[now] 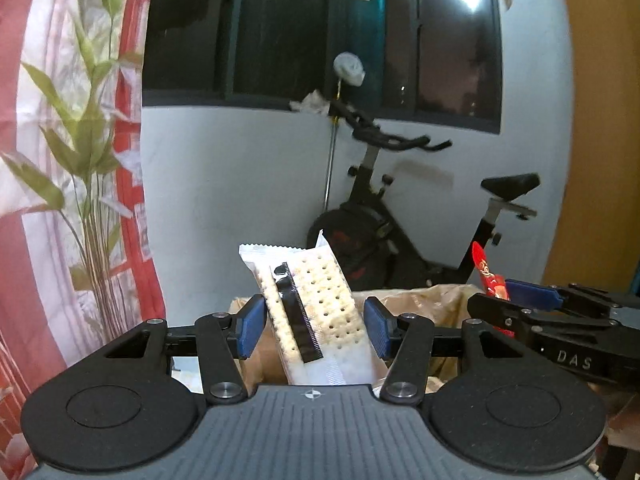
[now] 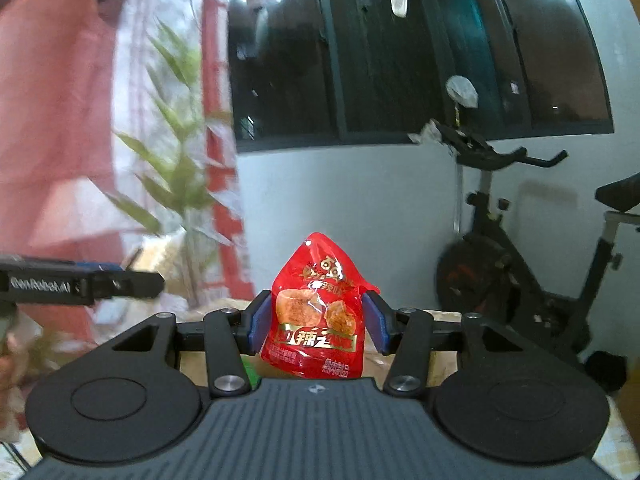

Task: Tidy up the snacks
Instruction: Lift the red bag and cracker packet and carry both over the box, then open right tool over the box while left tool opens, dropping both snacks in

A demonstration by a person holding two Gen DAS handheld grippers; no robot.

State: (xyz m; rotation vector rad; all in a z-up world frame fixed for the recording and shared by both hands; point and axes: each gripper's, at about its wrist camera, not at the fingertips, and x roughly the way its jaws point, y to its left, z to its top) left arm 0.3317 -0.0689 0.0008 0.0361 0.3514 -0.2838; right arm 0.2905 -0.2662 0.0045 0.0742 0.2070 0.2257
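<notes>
Behind, an exercise bike point(image 1: 404, 232) stands beside a curtain point(image 1: 60, 160)

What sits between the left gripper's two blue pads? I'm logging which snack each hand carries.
A clear-wrapped cracker packet stands between the left gripper pads, seen in the left wrist view.

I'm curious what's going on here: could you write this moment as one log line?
left gripper: holds cracker pack | right gripper: holds red snack pouch | both raised, exercise bike behind
</notes>
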